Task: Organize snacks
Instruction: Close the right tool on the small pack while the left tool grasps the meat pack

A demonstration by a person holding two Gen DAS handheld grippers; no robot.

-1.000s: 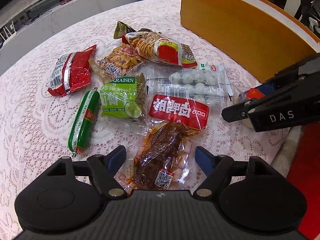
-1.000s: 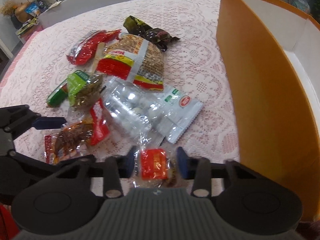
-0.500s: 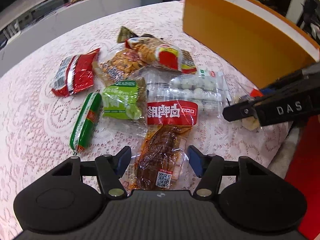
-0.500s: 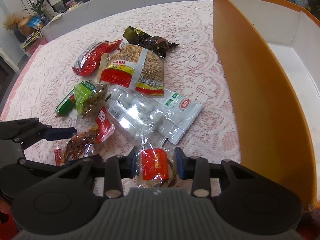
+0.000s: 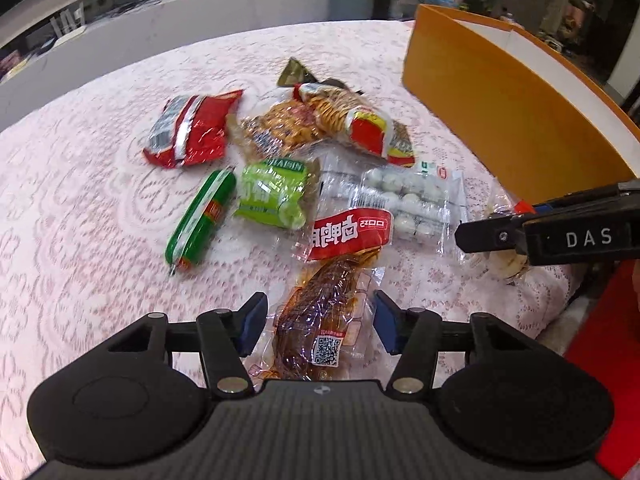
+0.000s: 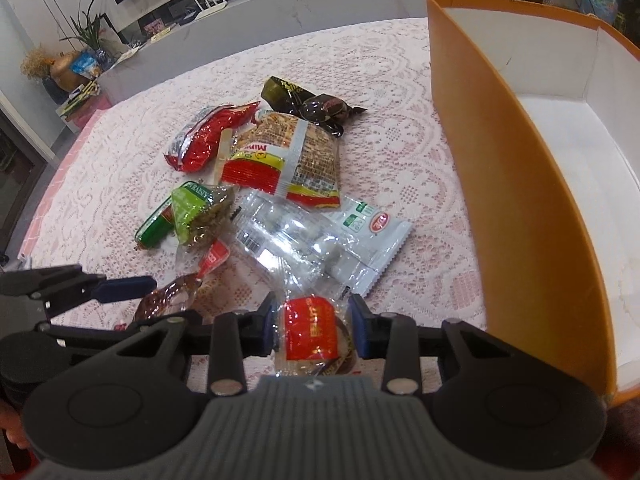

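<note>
Several snack packs lie on the lace tablecloth (image 5: 80,240). My left gripper (image 5: 320,320) is closing around a brown braised-meat pack with a red label (image 5: 328,312); the blue pads stand at the wrapper's edges. My right gripper (image 6: 314,326) is shut on a small clear packet with a red label (image 6: 310,332) and holds it above the table; the packet also shows in the left wrist view (image 5: 506,258). The orange box (image 6: 516,200) with a white inside stands on the right.
On the cloth lie a green sausage (image 5: 200,220), a green raisin pack (image 5: 272,194), a red foil pack (image 5: 188,132), a cracker pack (image 5: 352,120), a clear pack of white balls (image 5: 404,200) and a dark wrapper (image 6: 312,106). The table edge is near right (image 5: 560,304).
My left gripper's jaws have narrowed around the meat pack. My right gripper has lifted with the red-labelled packet, and the box's inside has come into view.
</note>
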